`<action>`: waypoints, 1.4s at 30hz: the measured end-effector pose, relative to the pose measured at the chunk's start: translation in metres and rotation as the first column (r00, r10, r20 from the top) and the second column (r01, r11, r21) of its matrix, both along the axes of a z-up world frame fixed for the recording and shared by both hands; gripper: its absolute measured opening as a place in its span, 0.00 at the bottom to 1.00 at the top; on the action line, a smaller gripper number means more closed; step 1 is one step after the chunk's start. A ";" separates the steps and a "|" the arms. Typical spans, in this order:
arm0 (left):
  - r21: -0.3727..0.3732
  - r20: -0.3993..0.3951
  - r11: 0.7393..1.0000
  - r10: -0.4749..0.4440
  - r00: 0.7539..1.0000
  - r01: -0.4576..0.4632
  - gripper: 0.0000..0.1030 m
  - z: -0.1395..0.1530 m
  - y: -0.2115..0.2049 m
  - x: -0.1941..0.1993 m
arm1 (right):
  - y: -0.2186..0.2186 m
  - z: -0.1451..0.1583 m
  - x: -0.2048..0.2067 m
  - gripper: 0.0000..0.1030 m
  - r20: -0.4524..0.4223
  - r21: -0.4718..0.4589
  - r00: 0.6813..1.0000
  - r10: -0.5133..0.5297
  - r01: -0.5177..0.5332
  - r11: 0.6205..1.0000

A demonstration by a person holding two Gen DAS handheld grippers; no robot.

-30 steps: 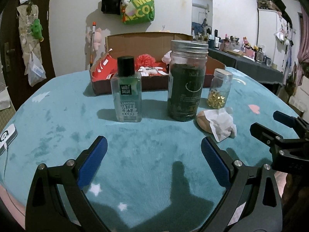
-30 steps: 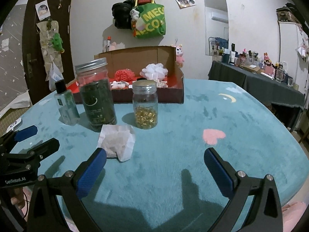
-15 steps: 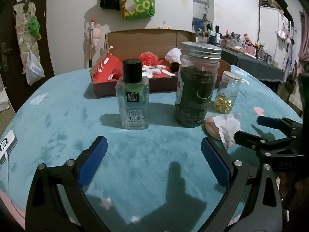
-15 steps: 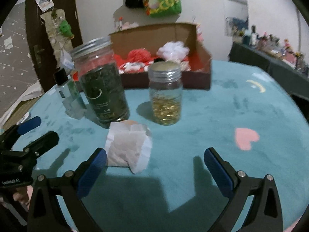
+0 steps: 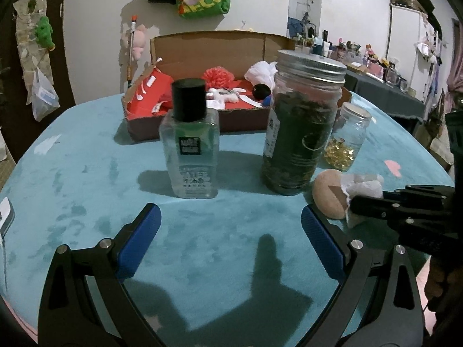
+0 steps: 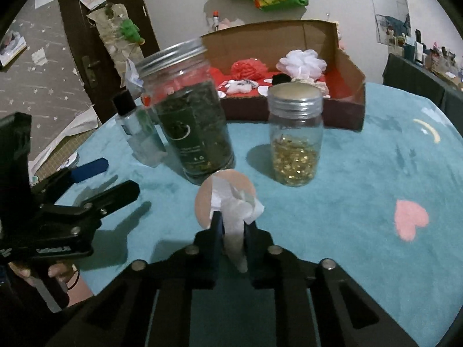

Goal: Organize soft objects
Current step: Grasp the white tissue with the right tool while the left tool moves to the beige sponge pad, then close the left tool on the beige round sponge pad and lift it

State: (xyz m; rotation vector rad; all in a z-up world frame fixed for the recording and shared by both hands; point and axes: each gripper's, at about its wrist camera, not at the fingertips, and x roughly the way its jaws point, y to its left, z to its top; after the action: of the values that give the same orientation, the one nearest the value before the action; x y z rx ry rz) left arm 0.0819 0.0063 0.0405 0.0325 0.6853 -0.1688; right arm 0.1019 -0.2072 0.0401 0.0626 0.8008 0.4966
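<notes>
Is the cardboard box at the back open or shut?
Open: the cardboard box has its flap raised behind, and the white pompom inside is visible.

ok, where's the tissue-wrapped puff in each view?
Left wrist: far right, mid-height, the puff just right of the dark jar, right gripper on its tissue.
Right wrist: bottom centre, puff between the closing jaws.
Shared landmark: dark jar.
</notes>
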 end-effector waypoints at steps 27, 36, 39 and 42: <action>0.018 -0.094 0.987 -0.159 0.983 0.162 0.96 -0.012 -0.078 0.025 | -0.056 -0.002 0.016 0.81 0.029 -0.081 0.998 0.058 -0.056 0.995; 0.050 -0.160 0.977 -0.198 0.967 0.208 0.74 -0.019 -0.097 0.034 | -0.042 -0.005 0.019 0.63 0.034 -0.112 0.988 0.148 -0.143 0.983; 0.040 -0.160 0.975 -0.210 0.965 0.219 0.55 -0.019 -0.098 0.034 | -0.037 -0.006 0.017 0.44 0.042 -0.136 0.985 0.165 -0.158 0.978; 0.026 -0.153 0.969 -0.238 0.959 0.245 0.44 -0.019 -0.097 0.032 | -0.035 -0.005 0.013 0.23 0.060 -0.127 0.982 0.180 -0.171 0.977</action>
State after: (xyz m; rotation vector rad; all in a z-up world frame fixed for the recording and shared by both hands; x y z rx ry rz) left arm 0.1142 -0.0909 0.0218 0.1487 0.8340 -0.3941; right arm 0.1145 -0.2427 0.0354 -0.1386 0.7690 0.6126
